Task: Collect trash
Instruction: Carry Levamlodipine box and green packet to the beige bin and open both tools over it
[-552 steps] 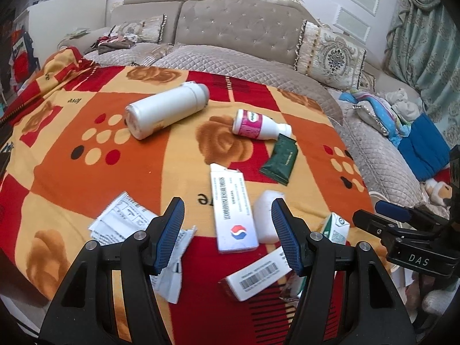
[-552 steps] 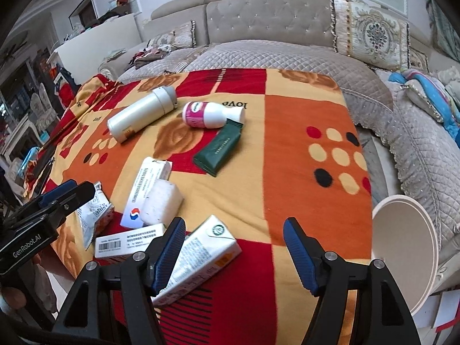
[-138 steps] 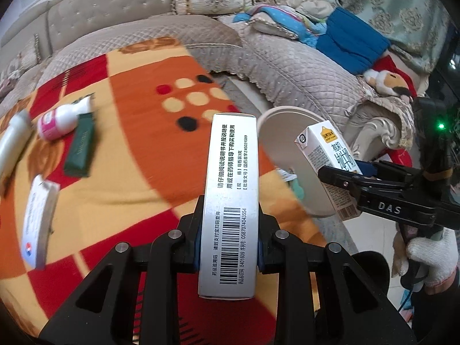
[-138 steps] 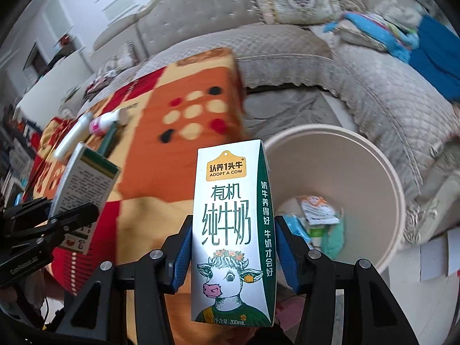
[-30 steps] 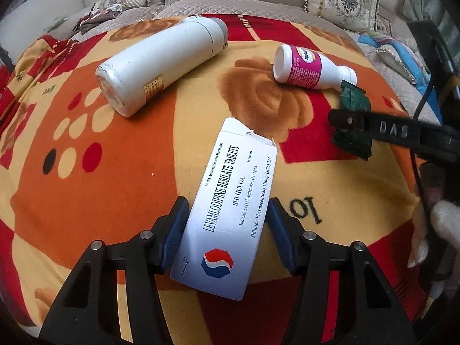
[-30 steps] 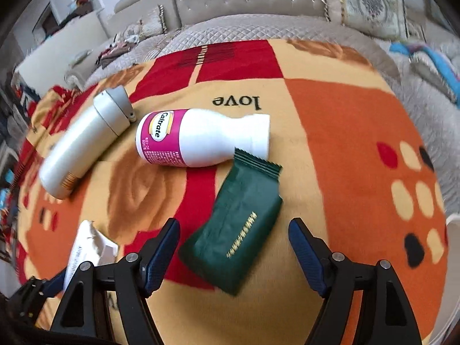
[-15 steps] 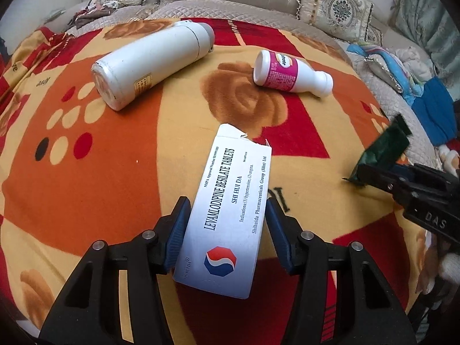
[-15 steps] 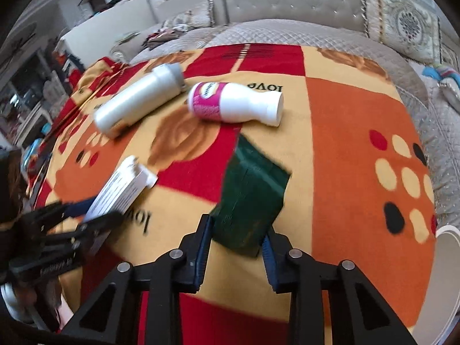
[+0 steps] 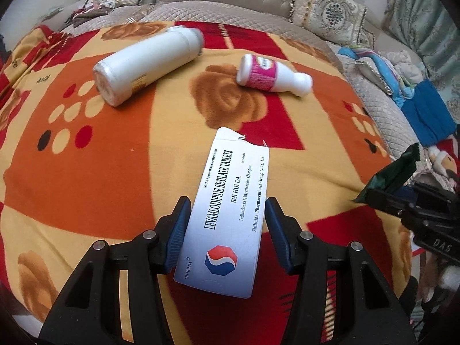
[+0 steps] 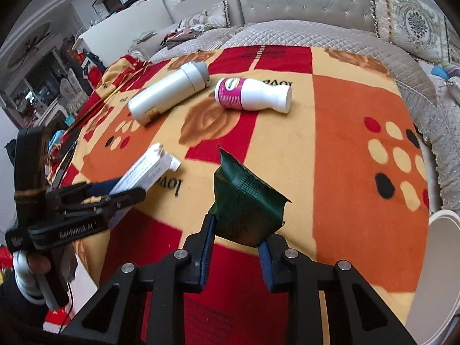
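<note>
My left gripper [image 9: 227, 233] is shut on a white tablet box [image 9: 227, 212] and holds it above the blanket; the box also shows in the right wrist view [image 10: 143, 172]. My right gripper [image 10: 235, 244] is shut on a dark green foil packet [image 10: 247, 204], lifted off the blanket; the packet also shows at the right of the left wrist view [image 9: 391, 175]. A large white bottle [image 9: 149, 63] and a small white bottle with a pink label [image 9: 270, 74] lie on their sides further back.
An orange, red and yellow blanket [image 9: 86, 158] covers the surface. The rim of a white bin [image 10: 440, 258] shows at the lower right. A grey quilted sofa with cushions [image 10: 316, 5] stands behind, with clothes and a toy on its right part [image 9: 425, 106].
My right gripper has lifted the green packet and drawn it back toward me. My left gripper has raised the tablet box slightly. The bottles have not moved.
</note>
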A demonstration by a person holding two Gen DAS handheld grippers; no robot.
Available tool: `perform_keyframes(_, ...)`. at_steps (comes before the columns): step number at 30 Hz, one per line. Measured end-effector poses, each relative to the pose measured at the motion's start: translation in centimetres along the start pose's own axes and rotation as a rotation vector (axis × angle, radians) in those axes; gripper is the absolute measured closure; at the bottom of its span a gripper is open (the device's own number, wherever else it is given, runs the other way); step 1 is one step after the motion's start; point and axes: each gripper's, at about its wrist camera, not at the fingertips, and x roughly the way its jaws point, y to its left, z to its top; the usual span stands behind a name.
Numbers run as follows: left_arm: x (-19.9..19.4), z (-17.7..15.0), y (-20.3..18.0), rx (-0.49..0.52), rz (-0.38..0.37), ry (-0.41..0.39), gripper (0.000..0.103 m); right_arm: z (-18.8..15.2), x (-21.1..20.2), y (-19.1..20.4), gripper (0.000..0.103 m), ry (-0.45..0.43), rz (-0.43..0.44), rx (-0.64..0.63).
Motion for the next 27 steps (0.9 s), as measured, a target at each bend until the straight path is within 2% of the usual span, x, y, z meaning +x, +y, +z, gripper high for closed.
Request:
perform_keyframes(13, -0.5, -0.3, -8.8, 0.13, -0.07, -0.014, 0.052, -3.5, -4.2, -4.6, 0.076, -0.033, -0.064, 0.077)
perform_keyframes(27, 0.7, -0.4, -20.3, 0.278, -0.154, 0.014, 0.052, -7.6, -9.3, -12.0, 0.076, -0.069, -0.161, 0.204)
